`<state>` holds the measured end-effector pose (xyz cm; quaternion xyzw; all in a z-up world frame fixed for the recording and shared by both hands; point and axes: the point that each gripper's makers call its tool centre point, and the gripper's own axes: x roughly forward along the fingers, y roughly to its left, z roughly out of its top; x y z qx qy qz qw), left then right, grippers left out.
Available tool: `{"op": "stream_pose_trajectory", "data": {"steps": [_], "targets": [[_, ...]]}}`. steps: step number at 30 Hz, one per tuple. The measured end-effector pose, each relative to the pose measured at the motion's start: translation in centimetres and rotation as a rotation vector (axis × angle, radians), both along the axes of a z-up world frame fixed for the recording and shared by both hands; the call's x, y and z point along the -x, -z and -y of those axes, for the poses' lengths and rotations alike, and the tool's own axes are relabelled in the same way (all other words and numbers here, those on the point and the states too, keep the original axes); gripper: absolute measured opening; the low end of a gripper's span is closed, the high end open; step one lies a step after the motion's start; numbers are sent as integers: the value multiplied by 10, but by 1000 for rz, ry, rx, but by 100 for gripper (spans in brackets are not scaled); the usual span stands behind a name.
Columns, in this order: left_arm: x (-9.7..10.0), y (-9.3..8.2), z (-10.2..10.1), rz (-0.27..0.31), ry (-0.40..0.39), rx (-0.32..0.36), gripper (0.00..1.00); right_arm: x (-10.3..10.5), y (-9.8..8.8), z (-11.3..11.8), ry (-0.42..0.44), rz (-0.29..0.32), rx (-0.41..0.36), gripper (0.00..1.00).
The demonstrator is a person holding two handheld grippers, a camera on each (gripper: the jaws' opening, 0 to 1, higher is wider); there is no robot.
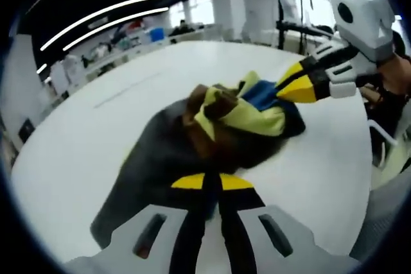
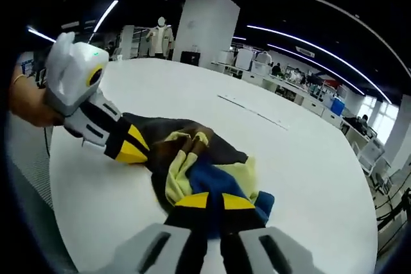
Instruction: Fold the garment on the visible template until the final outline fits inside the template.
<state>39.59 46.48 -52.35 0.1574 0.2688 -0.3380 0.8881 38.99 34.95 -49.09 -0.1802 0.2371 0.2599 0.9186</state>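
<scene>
Left hand-held gripper [image 1: 212,187], right hand-held gripper [image 2: 215,206] clamped on bunched garment [image 1: 192,139]; template hidden.

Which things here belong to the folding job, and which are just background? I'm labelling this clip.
Job:
- garment, bunched up, dark, yellow, brown and blue
- left gripper, shut on the garment
- right gripper, shut on the garment
- white table, the work surface

Background:
- white pillar
- desks behind
- ceiling light strips
</scene>
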Motion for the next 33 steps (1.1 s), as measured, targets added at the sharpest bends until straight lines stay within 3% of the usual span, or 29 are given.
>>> {"op": "stream_pose_trajectory", "data": {"steps": [2, 6, 11, 14, 19, 25, 33], "targets": [[1, -7, -1, 6, 0, 9, 0, -1, -8, 1, 3, 24, 2, 0], [1, -20, -3, 30, 2, 29, 0, -2, -9, 2, -5, 3, -16, 0], [-2, -35, -9, 50, -13, 49, 0, -6, -21, 10, 44, 13, -56, 0], [-8, -50, -21, 94, -31, 45, 0, -10, -32, 20, 70, 27, -63, 0], [-19, -57, -41, 90, -91, 69, 0, -18, -40, 33, 107, 30, -82, 0], [-28, -77, -61, 117, -135, 102, 0, -27, -55, 50, 147, 46, -91, 0], [-44, -104, -90, 179, -196, 108, 0, -37, -60, 72, 202, 47, -90, 0]]}}
